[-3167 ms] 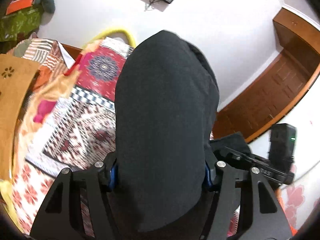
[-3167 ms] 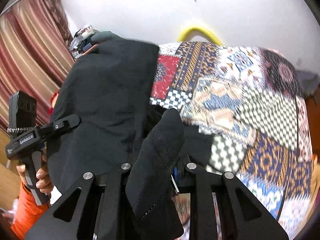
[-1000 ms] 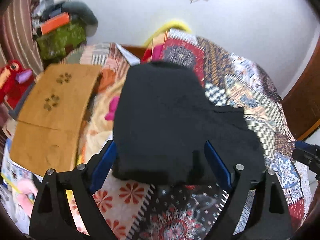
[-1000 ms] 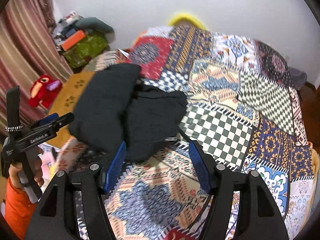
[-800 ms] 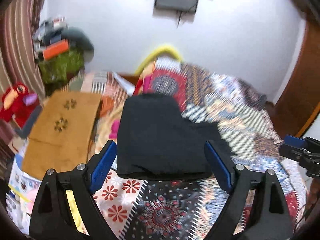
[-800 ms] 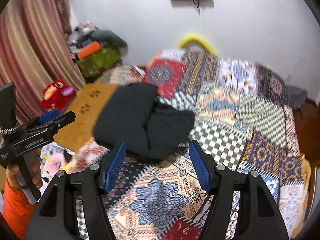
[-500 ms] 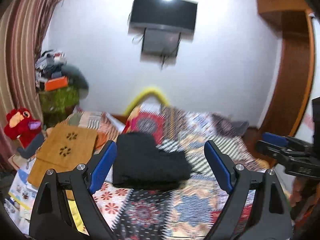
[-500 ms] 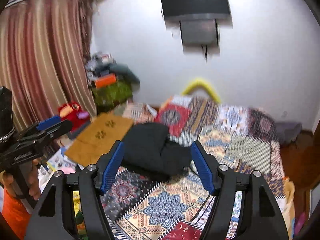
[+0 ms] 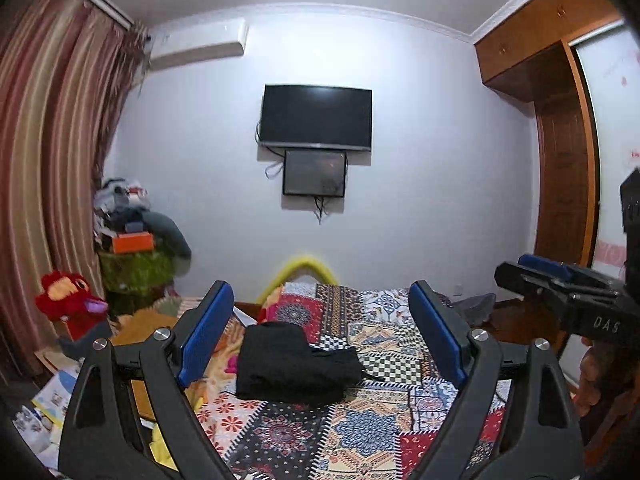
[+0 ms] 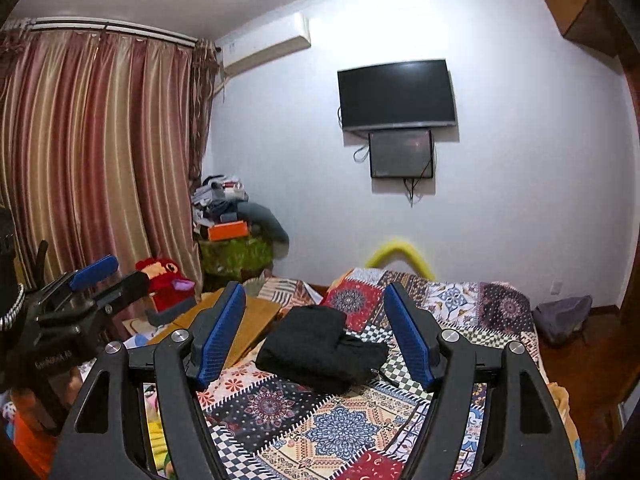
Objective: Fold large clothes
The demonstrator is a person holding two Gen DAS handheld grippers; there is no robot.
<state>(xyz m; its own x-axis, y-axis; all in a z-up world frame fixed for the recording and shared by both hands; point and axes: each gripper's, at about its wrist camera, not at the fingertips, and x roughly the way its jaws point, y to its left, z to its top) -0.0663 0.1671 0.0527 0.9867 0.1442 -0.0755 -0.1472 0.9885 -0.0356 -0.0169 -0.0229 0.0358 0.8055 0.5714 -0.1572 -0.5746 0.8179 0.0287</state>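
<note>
A folded black garment [image 9: 292,362] lies on the patchwork bedspread [image 9: 360,424], toward the bed's left side; it also shows in the right wrist view [image 10: 320,350]. My left gripper [image 9: 320,344] is open and empty, held well back from and above the garment. My right gripper [image 10: 316,340] is open and empty too, also far back from it. The right gripper appears at the right edge of the left wrist view [image 9: 560,292], and the left gripper at the left edge of the right wrist view [image 10: 88,284].
A wooden board [image 10: 248,320] leans at the bed's left side. A red plush toy [image 9: 68,304] and a pile of clutter [image 9: 132,248] stand by the striped curtain [image 10: 92,160]. A TV [image 9: 316,118] hangs on the far wall. A wooden wardrobe [image 9: 560,160] is at right.
Both grippers let go of the black garment, which now lies folded on the bed. Both have pulled back and tilted up, so the garment looks much smaller.
</note>
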